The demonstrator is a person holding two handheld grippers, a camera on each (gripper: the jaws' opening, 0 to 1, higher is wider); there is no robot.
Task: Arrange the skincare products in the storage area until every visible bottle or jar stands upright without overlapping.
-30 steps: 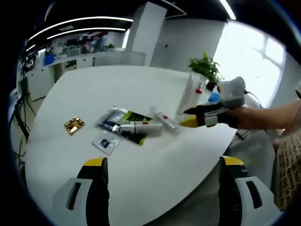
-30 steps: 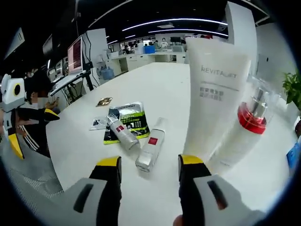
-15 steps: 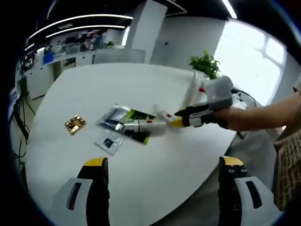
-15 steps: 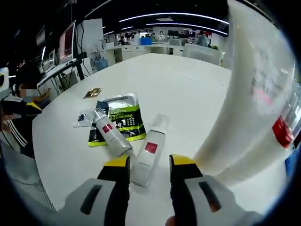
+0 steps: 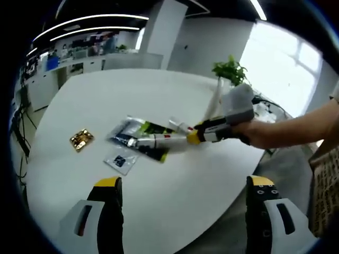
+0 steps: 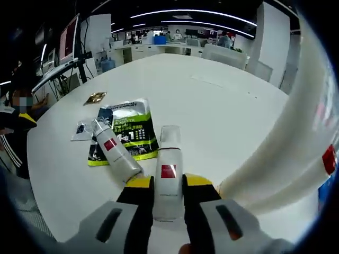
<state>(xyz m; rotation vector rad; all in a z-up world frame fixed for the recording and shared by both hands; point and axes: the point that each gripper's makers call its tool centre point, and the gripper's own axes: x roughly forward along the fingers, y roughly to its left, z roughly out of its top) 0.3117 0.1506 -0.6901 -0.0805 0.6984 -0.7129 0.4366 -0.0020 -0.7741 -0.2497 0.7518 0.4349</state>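
Behind right gripper (image 6: pixel 168 185): bottle (image 6: pixel 168 170) base.

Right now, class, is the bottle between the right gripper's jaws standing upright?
No: the bottle lies flat on the table, with the right gripper closing its jaws around it.

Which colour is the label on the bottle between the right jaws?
Red, on the white bottle; right gripper view.

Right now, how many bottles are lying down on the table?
2. One bottle lies between the right tool's jaws; the other lies just left of it, resting partly on the green sachet. More may be hidden behind the tall white tube.
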